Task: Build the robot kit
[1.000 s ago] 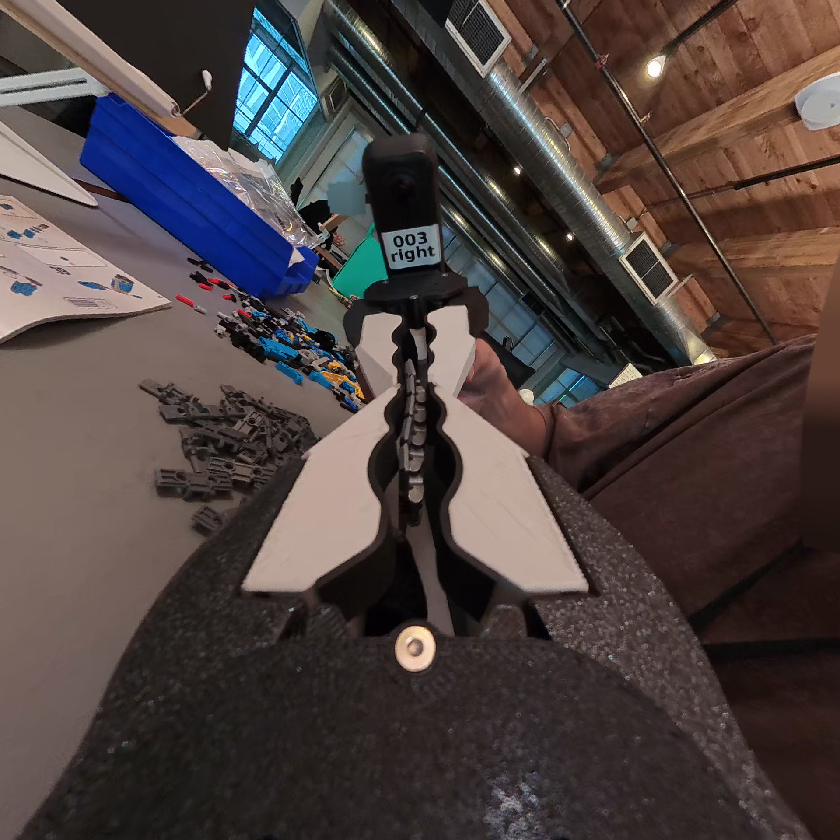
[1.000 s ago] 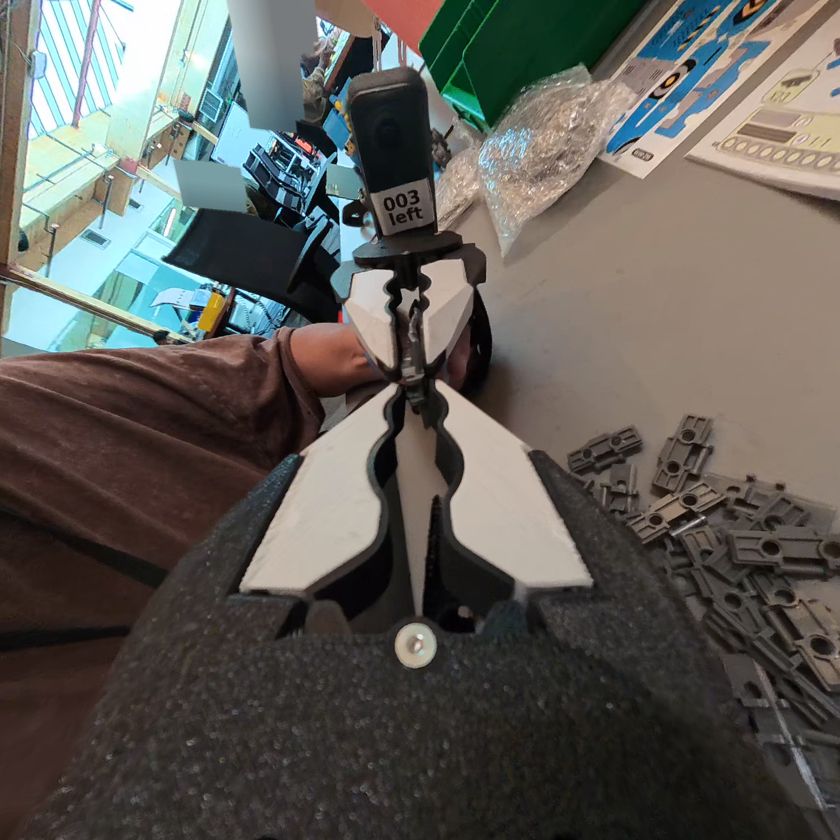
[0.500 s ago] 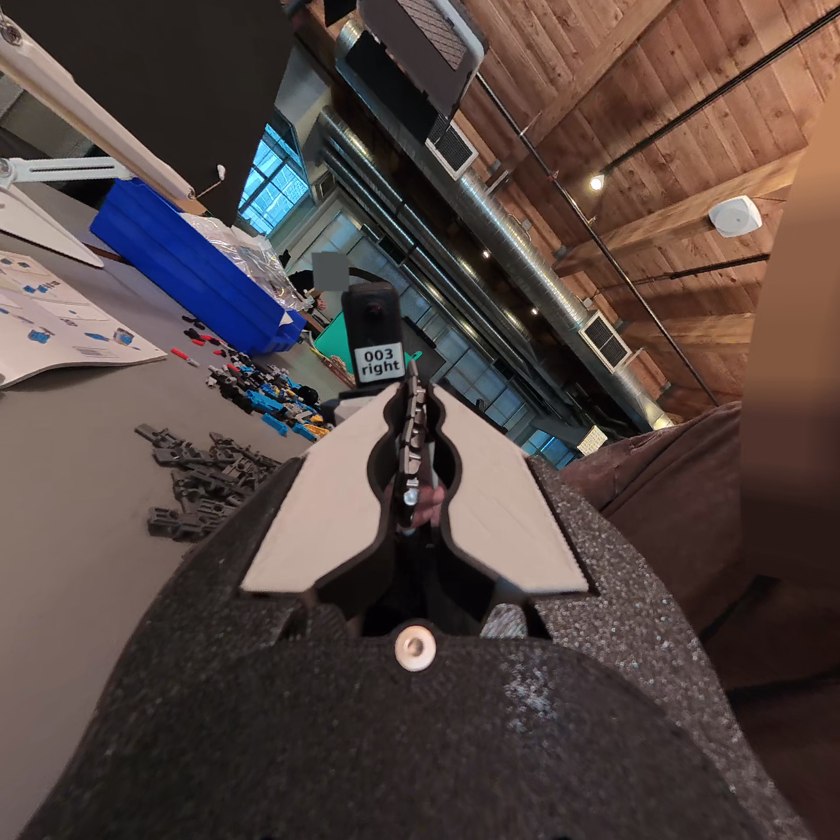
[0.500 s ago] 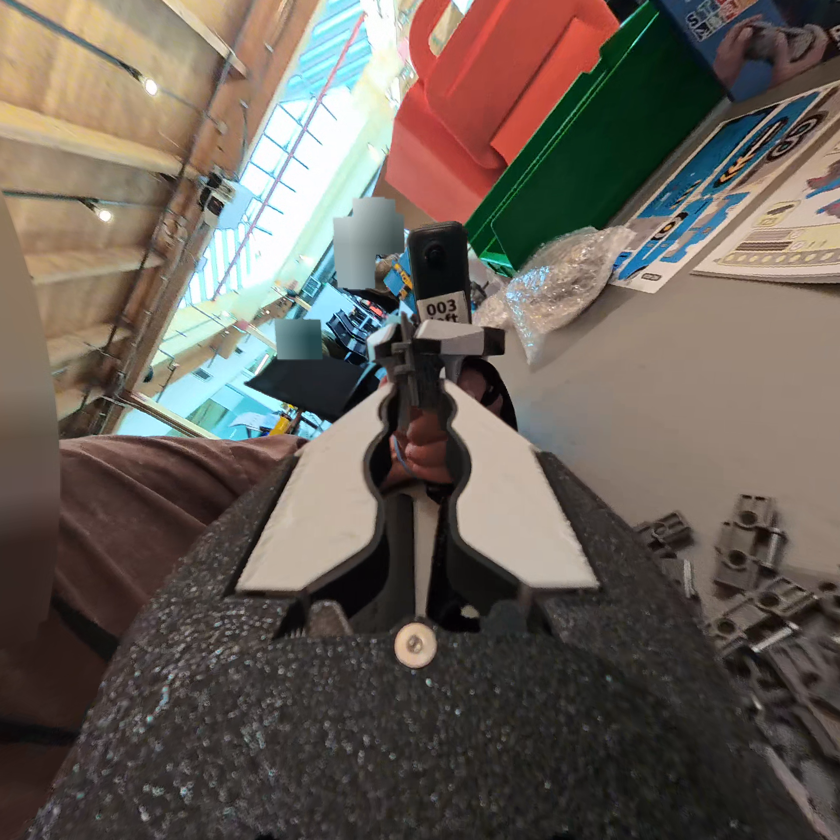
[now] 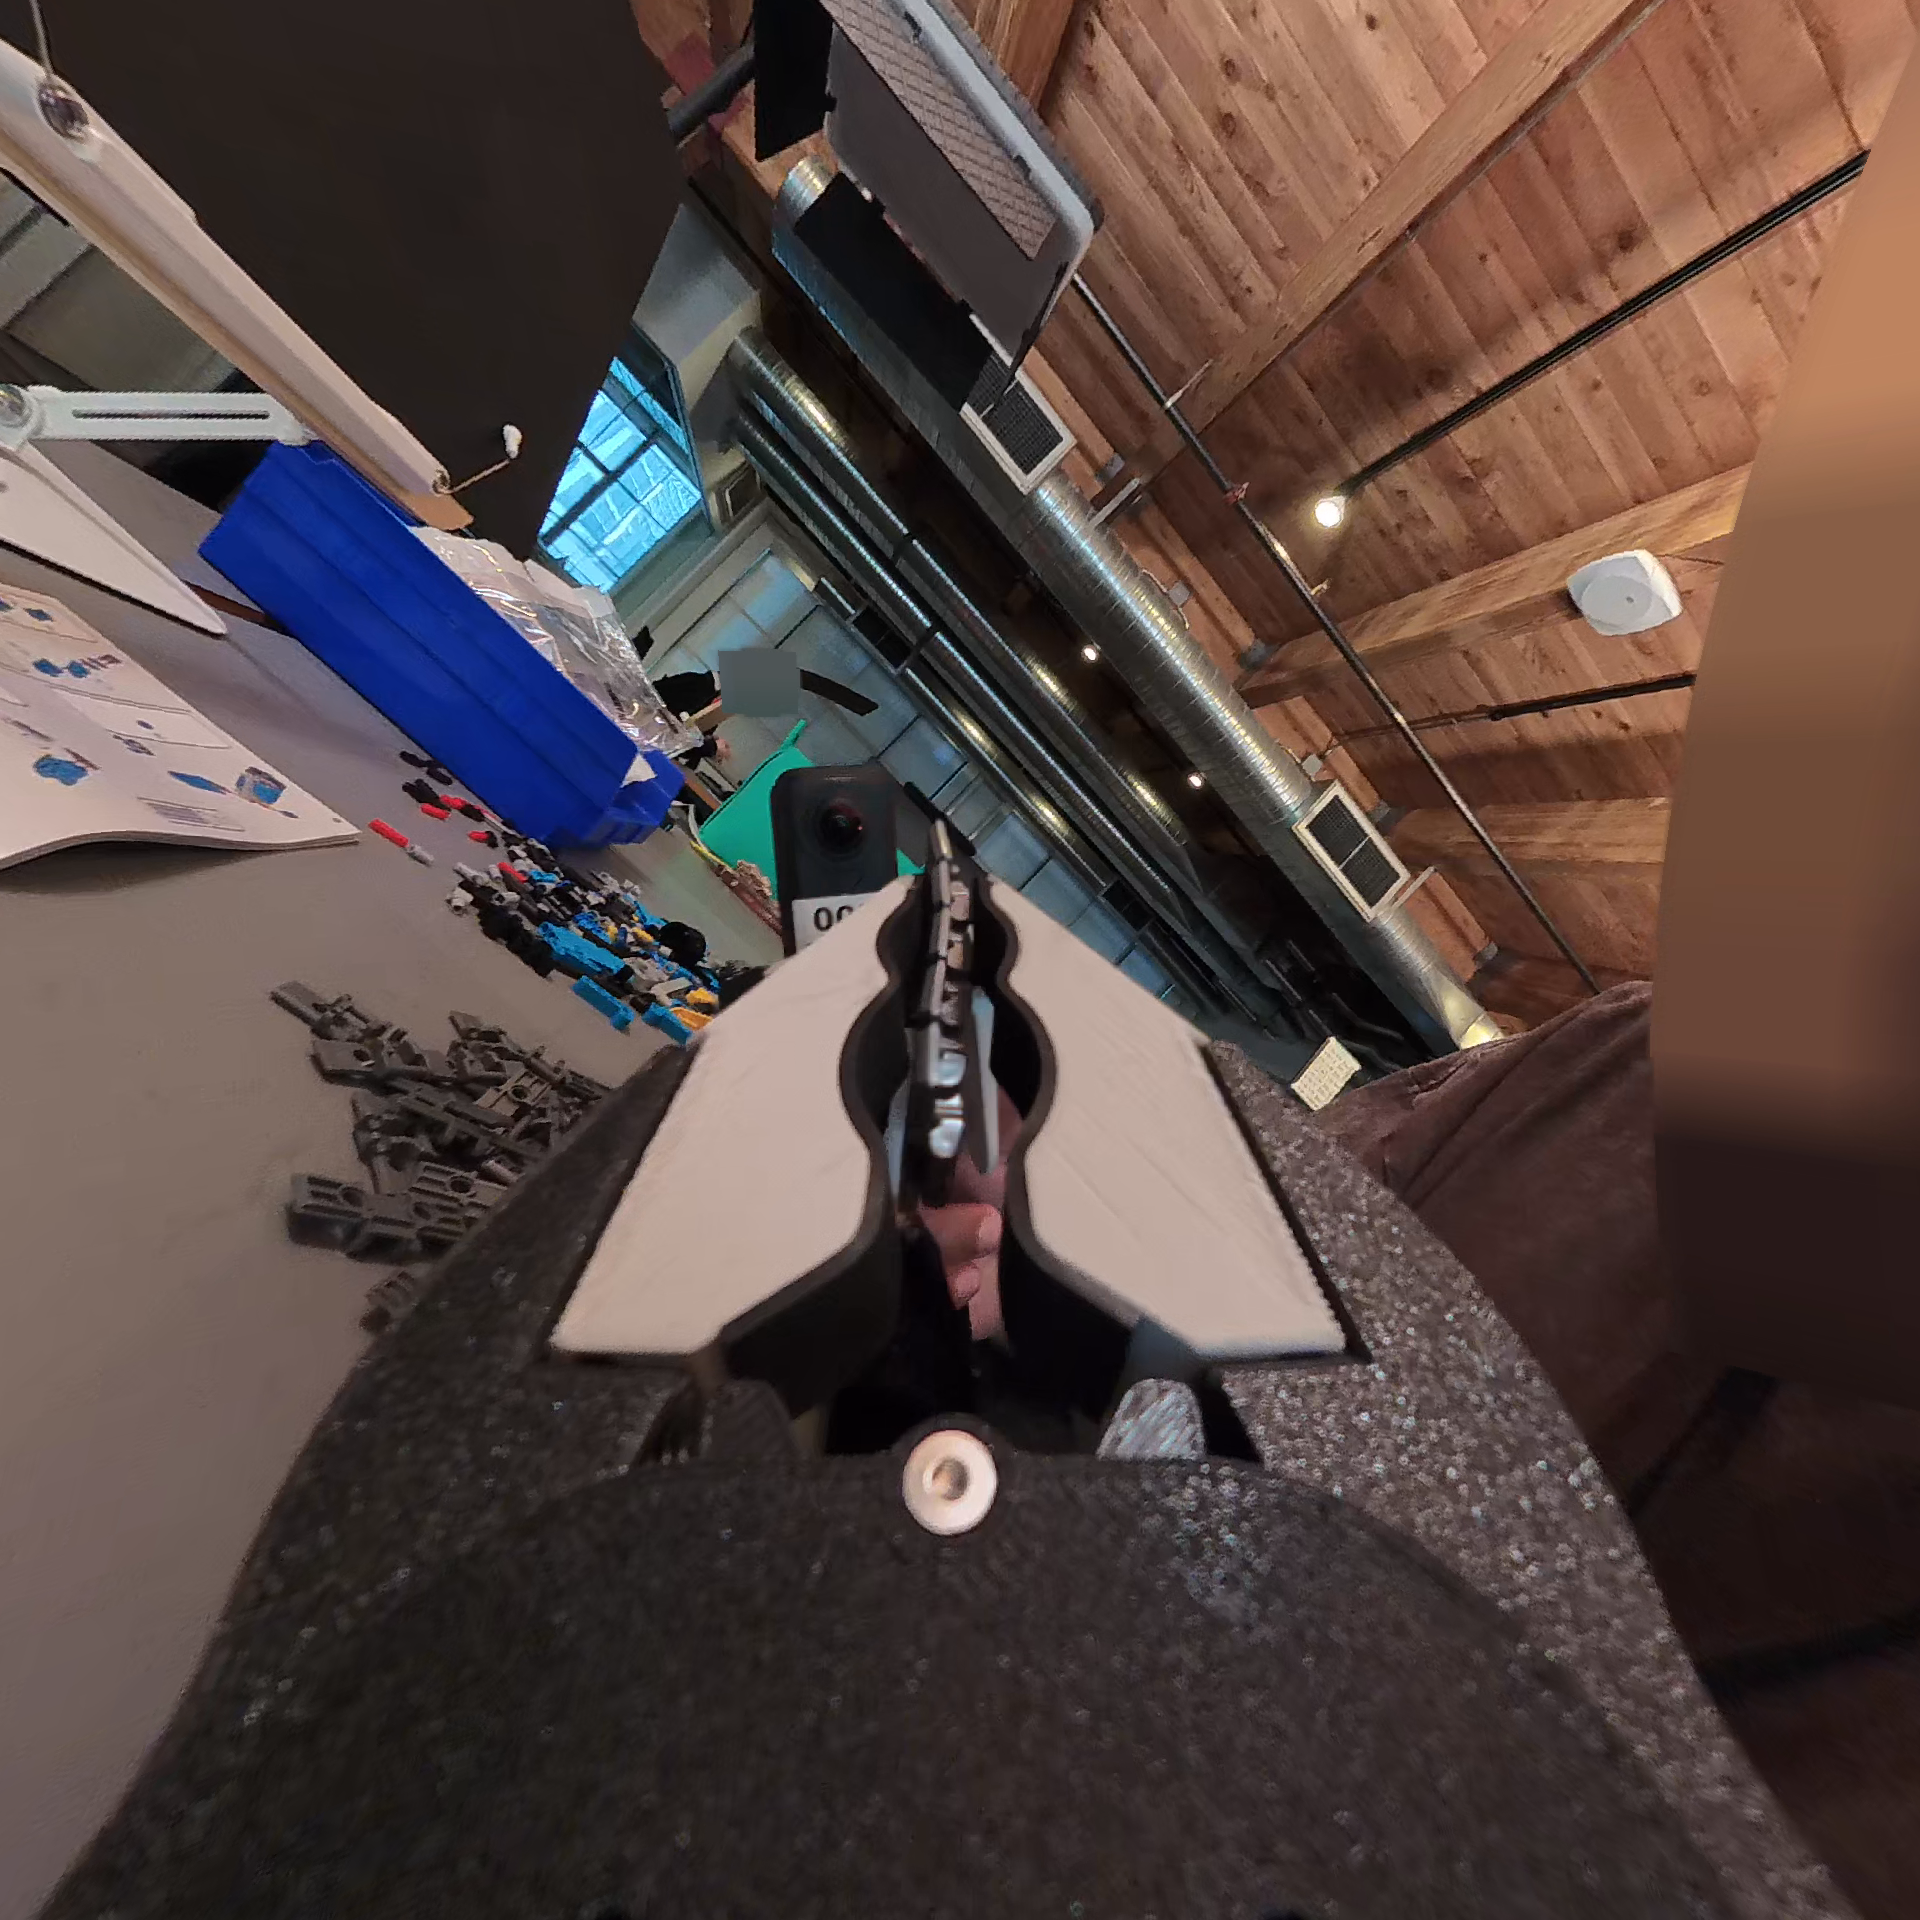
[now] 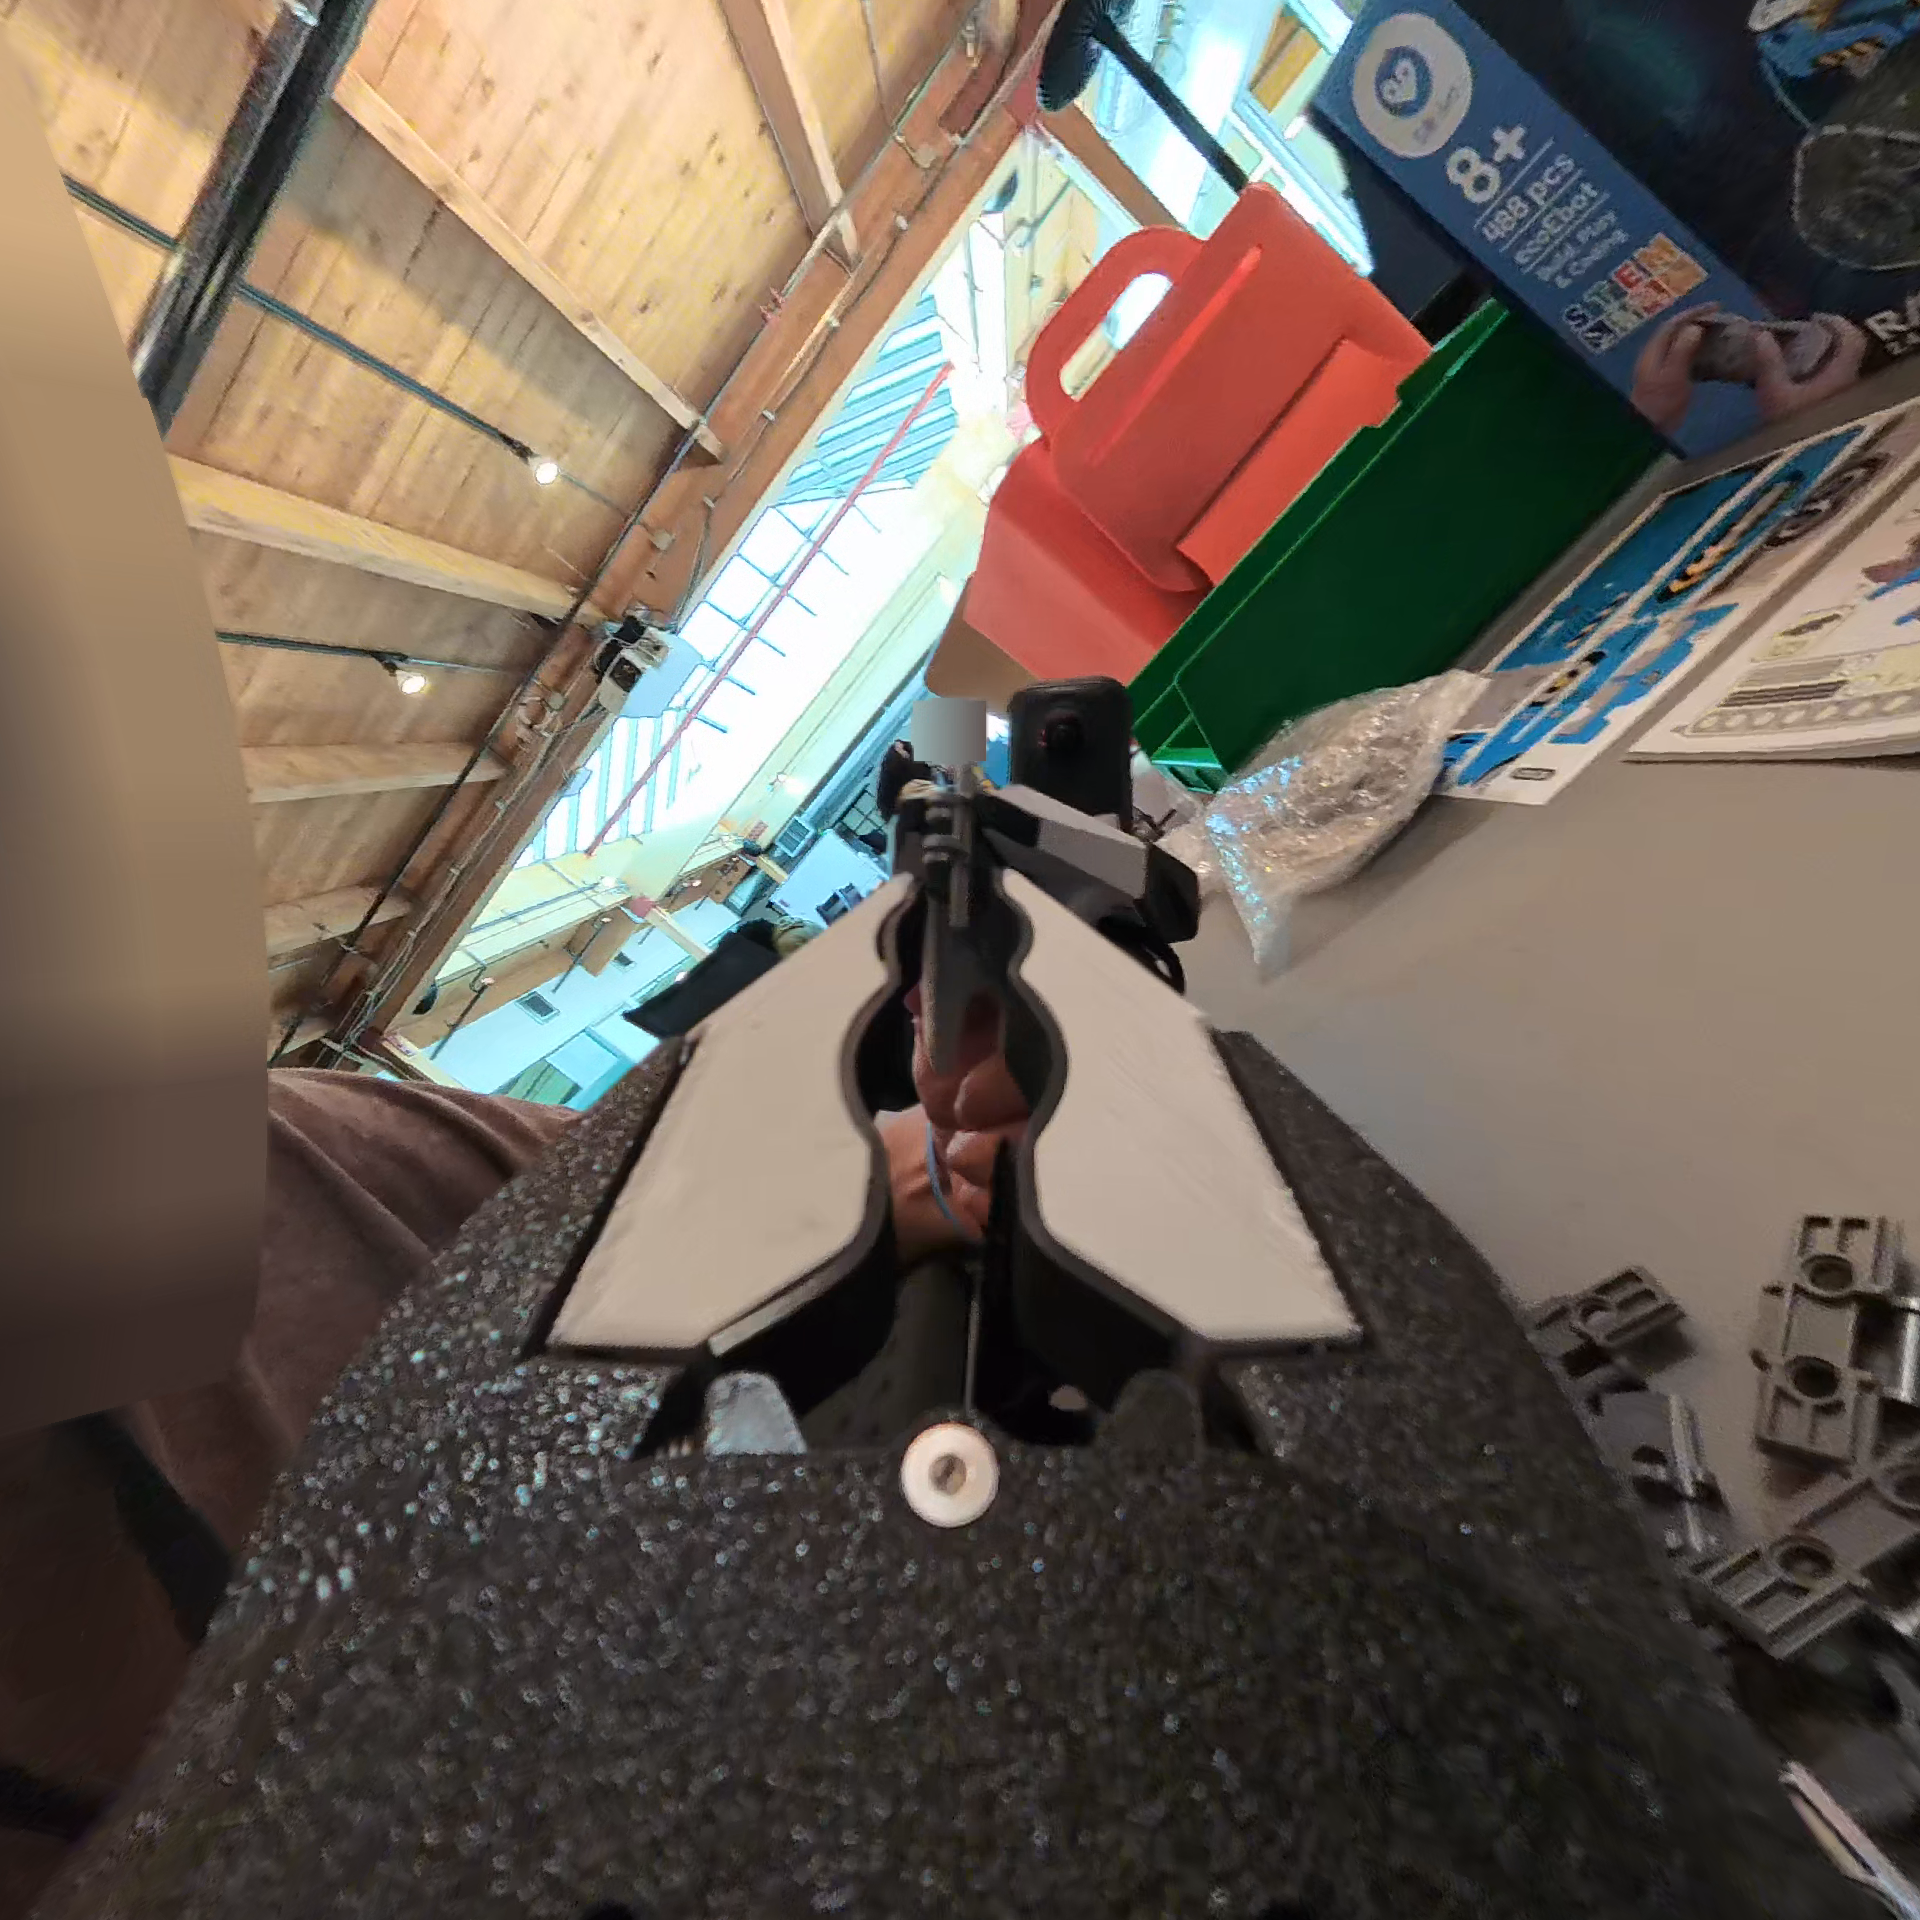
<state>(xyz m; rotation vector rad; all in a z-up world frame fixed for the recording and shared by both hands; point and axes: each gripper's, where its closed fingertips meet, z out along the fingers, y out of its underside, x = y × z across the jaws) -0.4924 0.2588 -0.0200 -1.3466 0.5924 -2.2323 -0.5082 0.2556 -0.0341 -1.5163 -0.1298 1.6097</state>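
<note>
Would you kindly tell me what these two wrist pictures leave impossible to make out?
- Left wrist view: the dark link strip in the left gripper shows edge-on, so its shape and length stay unclear.
- Left wrist view: the right gripper's camera is half hidden by the jaws.
- Right wrist view: the grey part in the right gripper shows edge-on.
- Right wrist view: the grey link pile is cut off by the edge.

A heap of plain grey track links (image 5: 426,1132) lies on the matt grey table (image 5: 156,1091), beyond it a mix of blue, black, yellow and red small parts (image 5: 592,940) and a solid blue bin (image 5: 436,644). In the right wrist view a green bin (image 6: 1382,582) and an orange-red carton (image 6: 1143,416) stand by blue-and-white printed sheets (image 6: 1662,613). Both grippers show white fingers (image 5: 748,1143) edged in black, set in speckled black foam (image 5: 935,1683).
</note>
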